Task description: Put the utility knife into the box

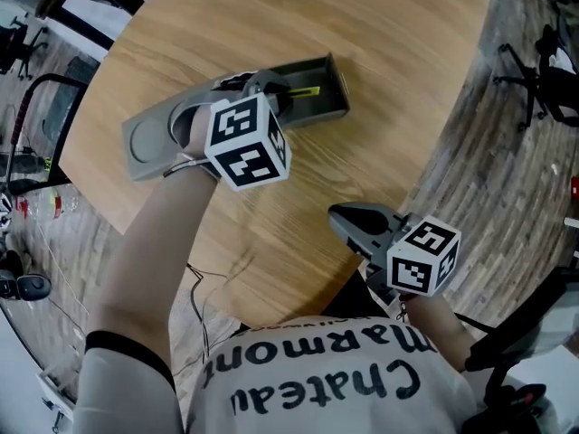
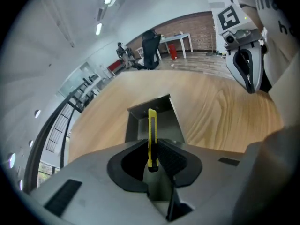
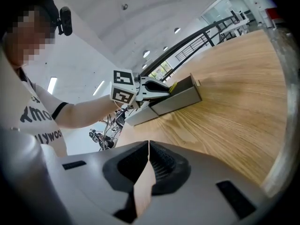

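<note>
A yellow utility knife [image 2: 151, 136] stands on edge between the jaws of my left gripper [image 2: 151, 150], which is shut on it. The knife's tip points out over the open grey box [image 2: 151, 121]. In the head view the left gripper [image 1: 271, 93] hangs at the box's [image 1: 333, 89] left end, with the knife [image 1: 306, 91] showing inside its walls. My right gripper [image 1: 348, 222] is near the table's front edge, its jaws shut with nothing between them [image 3: 148, 146]. From the right gripper view the box [image 3: 180, 97] and the left gripper [image 3: 157, 86] lie far ahead.
The box's grey lid [image 1: 154, 138] lies flat beside it on the left. The round wooden table [image 1: 298, 206] ends close behind the right gripper. Office chairs and cables stand on the floor around the table.
</note>
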